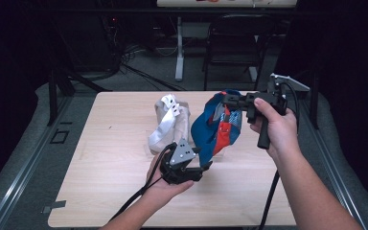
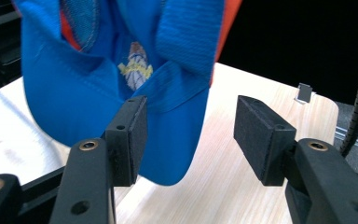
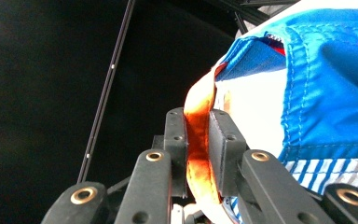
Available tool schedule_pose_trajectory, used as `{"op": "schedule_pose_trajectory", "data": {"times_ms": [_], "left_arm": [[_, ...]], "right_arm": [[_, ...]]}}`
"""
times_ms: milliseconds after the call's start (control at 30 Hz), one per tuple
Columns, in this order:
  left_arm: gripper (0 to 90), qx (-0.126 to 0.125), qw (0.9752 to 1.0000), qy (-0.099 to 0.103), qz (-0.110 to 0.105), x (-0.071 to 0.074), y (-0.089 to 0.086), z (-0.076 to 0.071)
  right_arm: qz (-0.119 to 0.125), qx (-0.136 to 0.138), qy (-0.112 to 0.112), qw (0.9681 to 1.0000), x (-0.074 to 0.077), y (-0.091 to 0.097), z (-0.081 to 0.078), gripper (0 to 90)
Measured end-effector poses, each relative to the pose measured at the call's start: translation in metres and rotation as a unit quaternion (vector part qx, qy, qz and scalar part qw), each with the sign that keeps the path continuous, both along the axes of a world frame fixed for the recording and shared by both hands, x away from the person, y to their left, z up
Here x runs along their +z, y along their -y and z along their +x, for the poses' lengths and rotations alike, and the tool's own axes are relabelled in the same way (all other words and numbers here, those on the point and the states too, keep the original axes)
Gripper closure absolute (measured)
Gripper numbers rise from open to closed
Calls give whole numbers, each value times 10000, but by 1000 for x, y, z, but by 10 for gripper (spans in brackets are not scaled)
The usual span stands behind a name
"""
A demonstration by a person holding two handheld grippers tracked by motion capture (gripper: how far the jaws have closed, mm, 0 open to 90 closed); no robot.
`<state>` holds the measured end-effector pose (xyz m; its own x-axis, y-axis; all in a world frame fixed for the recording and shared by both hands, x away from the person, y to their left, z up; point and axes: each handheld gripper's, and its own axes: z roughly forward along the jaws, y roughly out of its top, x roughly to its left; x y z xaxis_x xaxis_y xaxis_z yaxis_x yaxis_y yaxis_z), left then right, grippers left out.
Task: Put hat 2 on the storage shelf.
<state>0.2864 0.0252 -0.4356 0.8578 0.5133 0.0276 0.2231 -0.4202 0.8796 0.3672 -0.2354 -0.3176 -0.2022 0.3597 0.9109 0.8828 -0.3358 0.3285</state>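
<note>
blue garment [image 1: 215,127] hung above the worktop [image 1: 115,191], beside the white cloth [image 1: 170,122], your right gripper [image 1: 232,100] clamped on its orange edge. your left gripper [image 1: 206,165], jaws wide and empty, likely needed closing on the lower hem.

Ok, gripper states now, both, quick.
Left gripper: open, holding nothing, at the blue garment's lower edge.
Right gripper: shut on the garment's orange edge.

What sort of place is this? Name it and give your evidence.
Likely a lab or recording studio: a wooden table ringed by dark curtains, a folding chair and loose floor cables behind, floor rails alongside.
</note>
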Motion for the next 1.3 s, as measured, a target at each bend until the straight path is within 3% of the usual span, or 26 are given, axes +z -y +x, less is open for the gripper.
{"op": "schedule_pose_trajectory", "data": {"times_ms": [167,300,400,500,533,567,600,633,700,767,867,1133,1300], "left_arm": [[448,69,9996,180,223,-2,18,0],[485,155,9980,84,608,-13,35,1],[591,305,9958,103,851,-20,42,3],[782,388,9942,32,999,-24,42,9],[805,395,9941,47,1014,-24,40,12],[849,412,9939,58,1021,-24,38,14],[880,329,9955,7,888,-25,34,19],[879,299,9962,-80,814,-24,32,21],[882,447,9963,-51,738,-24,29,26],[883,429,9977,-168,489,-22,25,33],[884,455,9982,-161,343,-20,21,41],[884,561,9977,-216,298,-29,21,51],[884,568,9974,-221,382,-35,24,53]], "right_arm": [[5,-43,2,10000,2,1,2,783],[12,-81,8,10000,3,0,1,783],[14,-87,22,10000,4,1,0,783],[-11,-80,52,10000,4,2,-1,783],[9,-107,51,9999,4,2,-1,783],[-12,-99,60,9999,3,2,-1,783],[-9,-137,63,9999,3,2,-2,783],[-1,-136,58,9999,2,3,-2,783],[28,-145,62,9999,1,4,-2,783],[55,-156,80,9998,0,5,-1,783],[43,-165,117,9998,0,6,-1,783],[-52,-262,74,9996,-15,7,2,782],[-53,-295,27,9995,-27,11,4,782]]}}
